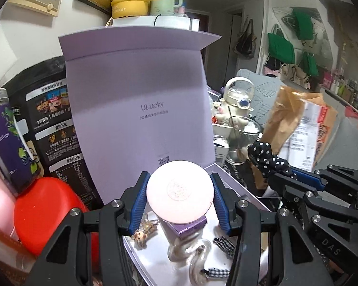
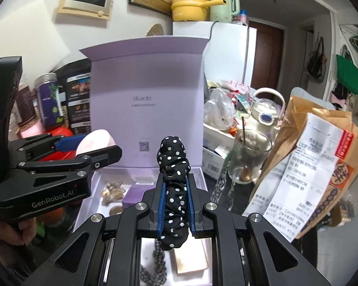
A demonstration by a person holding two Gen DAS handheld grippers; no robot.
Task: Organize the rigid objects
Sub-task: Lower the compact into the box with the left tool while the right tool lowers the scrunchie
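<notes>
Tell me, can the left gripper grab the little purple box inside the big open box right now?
Probably not yet: the left gripper is shut on a round pink compact, so its jaws are full. The little purple box lies uncovered in the open box just below.

The left claw (image 1: 180, 199) is matt black plastic with ribbed blue pads and bright metal screws; the round pink compact (image 1: 179, 191) in it looks smooth and satiny. The right claw (image 2: 176, 201) has the same finish, and its scrunchie (image 2: 173, 178) is soft black cloth with white dots. The lilac box (image 1: 136, 109) is matt card. The glass cup (image 2: 249, 157) is clear and glossy, the brown bag (image 2: 296, 128) crinkled paper.
</notes>
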